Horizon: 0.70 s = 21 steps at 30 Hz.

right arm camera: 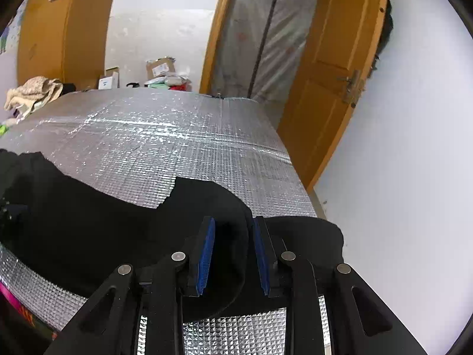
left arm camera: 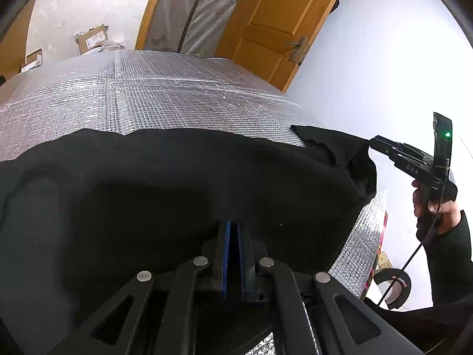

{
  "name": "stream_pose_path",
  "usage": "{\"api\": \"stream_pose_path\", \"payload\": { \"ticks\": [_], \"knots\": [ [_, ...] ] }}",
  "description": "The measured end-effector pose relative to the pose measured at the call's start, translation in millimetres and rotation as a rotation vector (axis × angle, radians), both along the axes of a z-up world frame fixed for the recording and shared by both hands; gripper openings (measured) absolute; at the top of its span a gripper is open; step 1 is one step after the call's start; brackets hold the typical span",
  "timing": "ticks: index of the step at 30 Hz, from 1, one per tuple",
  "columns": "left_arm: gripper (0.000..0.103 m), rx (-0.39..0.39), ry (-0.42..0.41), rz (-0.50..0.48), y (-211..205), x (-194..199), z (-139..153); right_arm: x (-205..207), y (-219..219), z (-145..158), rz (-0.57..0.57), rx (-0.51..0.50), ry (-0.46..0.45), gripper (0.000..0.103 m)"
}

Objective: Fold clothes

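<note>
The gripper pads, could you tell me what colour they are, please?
Blue pads; clearest in the right wrist view.

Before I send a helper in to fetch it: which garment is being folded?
Find the silver quilted foil table by the wooden door. On its near edge lies the black garment, the only dark cloth there, unlike the beige heap behind.

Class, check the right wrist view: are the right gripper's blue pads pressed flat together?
No: the right gripper has a clear gap between its pads, with black garment bunched there.
</note>
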<state>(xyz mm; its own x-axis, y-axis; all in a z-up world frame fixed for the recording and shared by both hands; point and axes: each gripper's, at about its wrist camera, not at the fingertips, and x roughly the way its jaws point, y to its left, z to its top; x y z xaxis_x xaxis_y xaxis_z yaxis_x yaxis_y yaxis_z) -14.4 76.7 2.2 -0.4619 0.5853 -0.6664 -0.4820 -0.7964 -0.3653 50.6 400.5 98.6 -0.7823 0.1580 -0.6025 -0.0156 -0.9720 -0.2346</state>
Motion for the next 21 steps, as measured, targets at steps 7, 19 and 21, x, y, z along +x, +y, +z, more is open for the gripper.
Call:
{"api": "stream_pose_path", "payload": {
  "ticks": [7,19,21],
  "knots": [
    [0.004,0.01,-0.005,-0.001,-2,0,-1,-4,-22,-11,0.15,0.071,-0.04,0.027],
    [0.004,0.021,-0.012,-0.001,-2,0,-1,-29,-45,-56,0.385,0.267,-0.221,0.027],
    [0.004,0.022,-0.012,0.0,-2,0,-2,-34,-42,-59,0.392,0.259,-0.23,0.027]
  ]
}}
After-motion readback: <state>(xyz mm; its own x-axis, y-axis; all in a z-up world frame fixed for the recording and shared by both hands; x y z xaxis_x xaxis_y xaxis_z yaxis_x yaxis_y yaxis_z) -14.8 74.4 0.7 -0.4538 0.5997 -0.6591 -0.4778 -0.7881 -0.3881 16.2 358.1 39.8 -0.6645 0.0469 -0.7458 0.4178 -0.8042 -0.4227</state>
